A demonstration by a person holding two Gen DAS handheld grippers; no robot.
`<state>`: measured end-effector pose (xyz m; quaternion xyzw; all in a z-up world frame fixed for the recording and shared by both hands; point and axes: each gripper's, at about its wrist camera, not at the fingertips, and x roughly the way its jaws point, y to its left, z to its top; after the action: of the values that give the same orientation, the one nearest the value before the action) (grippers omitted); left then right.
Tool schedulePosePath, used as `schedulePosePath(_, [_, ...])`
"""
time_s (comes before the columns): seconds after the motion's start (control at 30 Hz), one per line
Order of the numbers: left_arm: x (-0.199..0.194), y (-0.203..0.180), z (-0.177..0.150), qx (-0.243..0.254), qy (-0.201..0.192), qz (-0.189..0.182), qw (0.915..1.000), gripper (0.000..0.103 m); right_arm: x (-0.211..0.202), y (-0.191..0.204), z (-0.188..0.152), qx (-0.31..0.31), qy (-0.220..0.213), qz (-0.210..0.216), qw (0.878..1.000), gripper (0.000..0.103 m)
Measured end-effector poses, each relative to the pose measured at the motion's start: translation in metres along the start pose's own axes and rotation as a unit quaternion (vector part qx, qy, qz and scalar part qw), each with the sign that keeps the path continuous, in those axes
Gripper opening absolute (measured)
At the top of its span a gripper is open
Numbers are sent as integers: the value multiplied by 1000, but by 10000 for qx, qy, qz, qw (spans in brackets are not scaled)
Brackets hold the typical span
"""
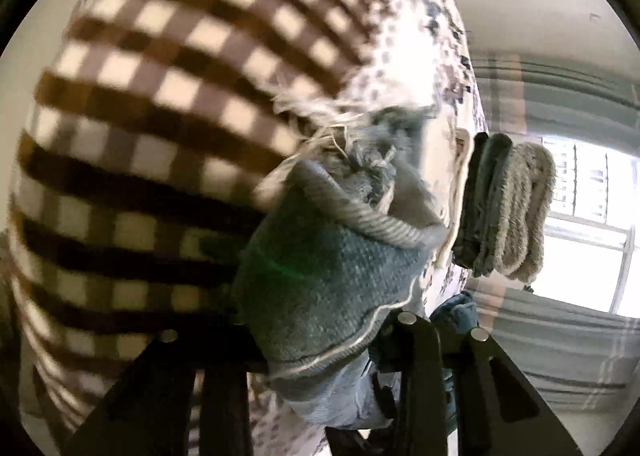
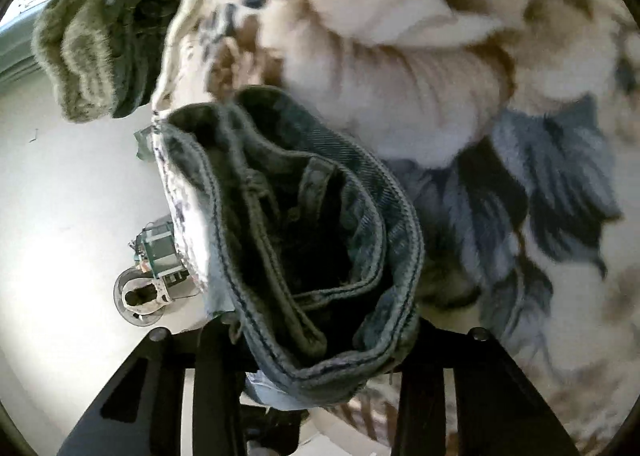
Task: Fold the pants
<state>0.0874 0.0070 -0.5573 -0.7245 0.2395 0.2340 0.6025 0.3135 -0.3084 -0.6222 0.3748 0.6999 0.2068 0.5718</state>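
Note:
The pants are blue denim jeans. In the left wrist view my left gripper (image 1: 320, 380) is shut on a frayed leg end of the jeans (image 1: 324, 268), which bulges up between the black fingers. In the right wrist view my right gripper (image 2: 320, 372) is shut on the waistband of the jeans (image 2: 320, 240); the open waist with its seams and button placket faces the camera. Both views are tilted and blurred. The rest of the jeans is hidden.
A brown and cream checked blanket (image 1: 152, 104) lies under a floral sheet (image 1: 416, 36). A stack of folded knit garments (image 1: 508, 212) sits at the bed's edge, also seen in the right wrist view (image 2: 100, 24). A window (image 1: 592, 224) is behind. Small gear stands on the pale floor (image 2: 148, 276).

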Motion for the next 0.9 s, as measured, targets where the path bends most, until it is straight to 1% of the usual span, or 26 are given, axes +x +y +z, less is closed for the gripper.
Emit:
schedulePosePath(0.1, [-19,-26,1,152,34,15,9999,28,-18,28,-4,-119,-24,-32,9999,36])
schedulePosePath(0.17, [-30,-52,3,327,57,26,9994,28,-28,44,-7,-167,-37,16,9999,35])
schedulePosePath(0.27, [-47,-93,6,649,115,-51,9978,27,-46,81,-10,-261,-102,148,9995,34])
schedulePosePath(0.37, [-53,-126,14,870,226,-190,9958,27,-68,115,-11,-372,-233,239,9988,33])
schedulePosePath(0.4, [-53,-137,17,918,273,-198,9952,27,-74,128,-10,-402,-290,245,9985,33])
schedulePosePath(0.5, [-49,-178,30,951,436,-379,9938,27,-97,163,-5,-377,-501,333,9975,32])
schedulePosePath(0.6, [-31,-230,47,1091,694,-614,9897,27,-121,200,3,-407,-794,460,9950,32])
schedulePosePath(0.7, [-11,-293,61,1255,1039,-905,9825,27,-146,250,17,-500,-1189,601,9898,32])
schedulePosePath(0.73, [-2,-321,68,1373,1195,-1048,9777,27,-156,272,23,-544,-1398,652,9865,32])
schedulePosePath(0.77, [5,-347,71,1511,1294,-1116,9736,27,-162,288,29,-544,-1542,703,9840,32])
schedulePosePath(0.87, [28,-420,84,1767,1637,-1430,9600,27,-186,347,51,-566,-2056,893,9729,32])
schedulePosePath(0.9, [37,-449,88,1855,1768,-1567,9538,27,-191,365,59,-581,-2203,962,9689,32])
